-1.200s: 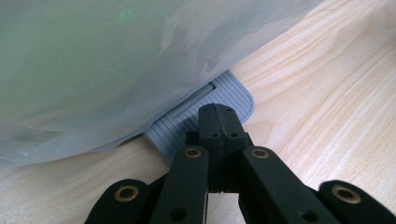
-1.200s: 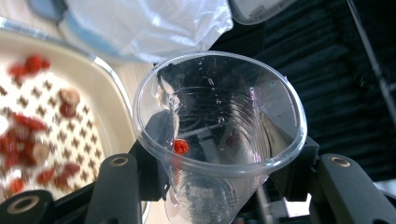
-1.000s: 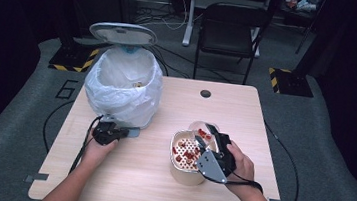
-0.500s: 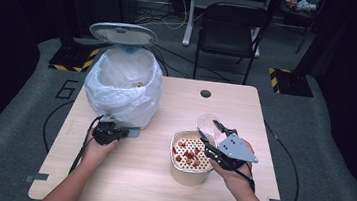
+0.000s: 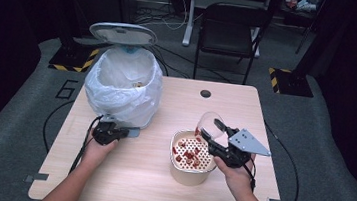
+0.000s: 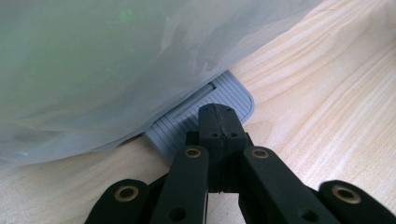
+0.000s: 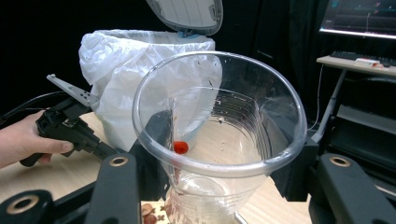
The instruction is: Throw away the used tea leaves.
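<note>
The right claw [image 5: 211, 134], gripping the clear plastic cup [image 5: 209, 125], has lifted it off the white strainer bowl [image 5: 191, 158]; the closed left claw [image 5: 124, 133] stays on the grey bin pedal [image 6: 205, 109].

On the tabletop [image 5: 152, 188], the lined bin [image 5: 123, 92] stood far left. The strainer bowl [image 5: 191, 157] sat near right. The cup [image 5: 209, 125] was tilted above that bowl's right rim.

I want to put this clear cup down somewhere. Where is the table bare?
Bare wood lies right of the strainer bowl, along the table toward its far right corner, and between the two hands at the near edge. The far left is crowded by the lined bin.
</note>
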{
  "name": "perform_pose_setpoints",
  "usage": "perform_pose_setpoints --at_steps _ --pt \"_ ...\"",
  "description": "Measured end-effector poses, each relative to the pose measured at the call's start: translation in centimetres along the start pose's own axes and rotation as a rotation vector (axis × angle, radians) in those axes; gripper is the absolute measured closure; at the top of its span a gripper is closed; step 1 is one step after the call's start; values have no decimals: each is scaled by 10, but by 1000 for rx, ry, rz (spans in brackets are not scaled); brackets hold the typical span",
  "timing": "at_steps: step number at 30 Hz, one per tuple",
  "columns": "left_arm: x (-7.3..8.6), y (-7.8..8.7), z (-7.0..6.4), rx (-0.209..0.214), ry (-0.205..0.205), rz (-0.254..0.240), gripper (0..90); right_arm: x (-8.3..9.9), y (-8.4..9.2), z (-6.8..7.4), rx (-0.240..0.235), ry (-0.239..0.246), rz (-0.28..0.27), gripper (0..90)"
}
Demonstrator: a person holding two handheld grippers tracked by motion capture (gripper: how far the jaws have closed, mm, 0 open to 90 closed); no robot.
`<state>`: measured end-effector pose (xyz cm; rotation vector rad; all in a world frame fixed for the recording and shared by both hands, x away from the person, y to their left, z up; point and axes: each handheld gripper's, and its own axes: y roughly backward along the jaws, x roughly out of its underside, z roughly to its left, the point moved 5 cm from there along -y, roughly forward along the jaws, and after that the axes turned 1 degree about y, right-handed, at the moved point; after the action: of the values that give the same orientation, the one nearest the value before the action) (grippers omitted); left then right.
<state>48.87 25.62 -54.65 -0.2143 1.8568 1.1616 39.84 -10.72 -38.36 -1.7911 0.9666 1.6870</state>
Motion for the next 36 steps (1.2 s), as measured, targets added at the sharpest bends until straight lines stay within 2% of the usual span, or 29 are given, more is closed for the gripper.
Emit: perform_pose_setpoints --at_steps 8,18,24,30,36 --pt "0 0 0 -2 -1 2 900 -29 1 2 -8 44 -13 462" --pt "0 0 1 -3 -2 2 900 -62 -16 7 -50 62 -14 462" --pt "0 0 0 -1 4 1 900 -82 -30 15 -71 40 16 465" --pt "0 0 0 -3 6 3 900 -102 -45 22 -97 32 18 466" --pt "0 0 0 2 7 -2 900 -106 -68 21 -111 4 19 466"
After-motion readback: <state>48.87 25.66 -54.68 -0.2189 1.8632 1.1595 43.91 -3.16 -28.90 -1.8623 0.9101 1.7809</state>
